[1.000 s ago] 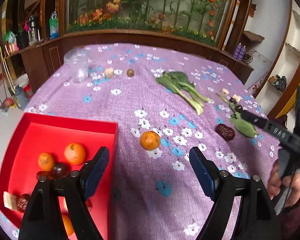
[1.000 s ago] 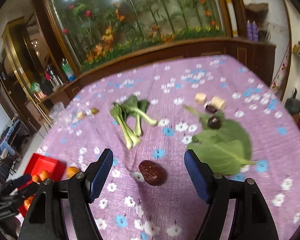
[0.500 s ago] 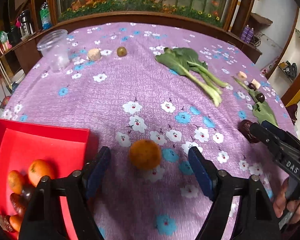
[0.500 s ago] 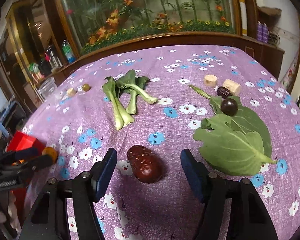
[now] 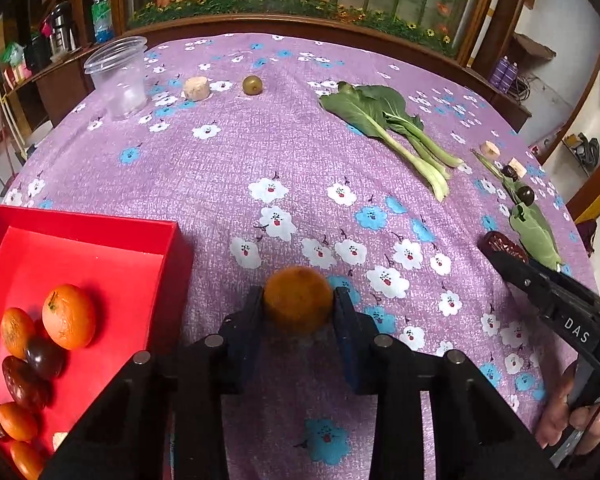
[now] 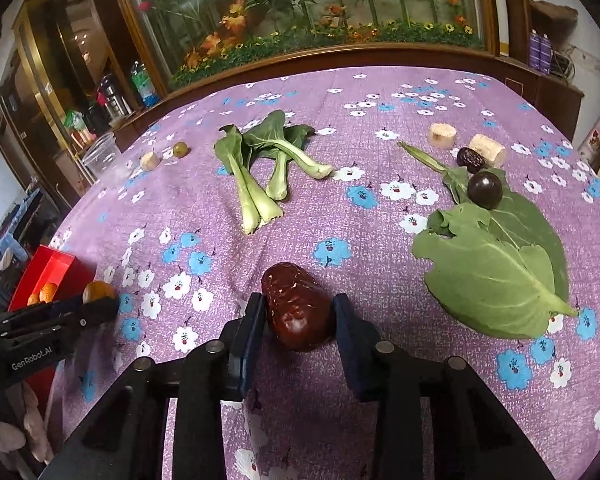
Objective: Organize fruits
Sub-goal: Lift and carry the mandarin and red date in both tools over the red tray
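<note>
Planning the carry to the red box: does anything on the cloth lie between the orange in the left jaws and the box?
Nothing visible does. The left gripper is closing its jaws on the orange; only bare tablecloth separates it from the red box, just to its left.

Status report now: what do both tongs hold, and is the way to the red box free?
Left tongs closing on orange. Right tongs closing on red date. Red box beside left tongs, nothing between.
</note>
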The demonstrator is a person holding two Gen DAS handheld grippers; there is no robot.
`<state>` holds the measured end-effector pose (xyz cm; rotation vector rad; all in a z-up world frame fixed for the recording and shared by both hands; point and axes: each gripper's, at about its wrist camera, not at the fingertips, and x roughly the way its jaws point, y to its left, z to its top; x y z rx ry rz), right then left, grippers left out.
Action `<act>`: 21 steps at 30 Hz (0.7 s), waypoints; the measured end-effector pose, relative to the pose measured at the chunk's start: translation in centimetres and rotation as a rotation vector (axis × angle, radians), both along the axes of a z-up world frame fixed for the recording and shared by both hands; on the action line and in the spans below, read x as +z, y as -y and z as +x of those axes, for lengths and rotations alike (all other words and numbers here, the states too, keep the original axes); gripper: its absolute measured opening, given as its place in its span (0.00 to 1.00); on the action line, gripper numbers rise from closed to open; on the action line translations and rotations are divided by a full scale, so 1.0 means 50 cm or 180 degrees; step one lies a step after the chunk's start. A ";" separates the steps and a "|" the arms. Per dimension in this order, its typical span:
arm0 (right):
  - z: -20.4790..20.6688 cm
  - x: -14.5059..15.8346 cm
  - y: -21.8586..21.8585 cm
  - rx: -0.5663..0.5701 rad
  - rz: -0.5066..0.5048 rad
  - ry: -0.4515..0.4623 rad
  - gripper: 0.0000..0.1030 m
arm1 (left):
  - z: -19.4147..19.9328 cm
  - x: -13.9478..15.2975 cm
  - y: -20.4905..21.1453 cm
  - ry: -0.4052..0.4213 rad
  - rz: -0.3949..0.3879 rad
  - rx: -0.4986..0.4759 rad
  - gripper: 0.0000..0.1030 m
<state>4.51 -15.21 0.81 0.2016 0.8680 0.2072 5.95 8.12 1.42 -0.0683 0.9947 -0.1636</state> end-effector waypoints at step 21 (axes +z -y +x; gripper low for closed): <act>-0.002 0.002 0.018 -0.0025 0.0146 0.0017 0.35 | -0.028 -0.001 0.033 0.0153 0.0142 -0.0132 0.29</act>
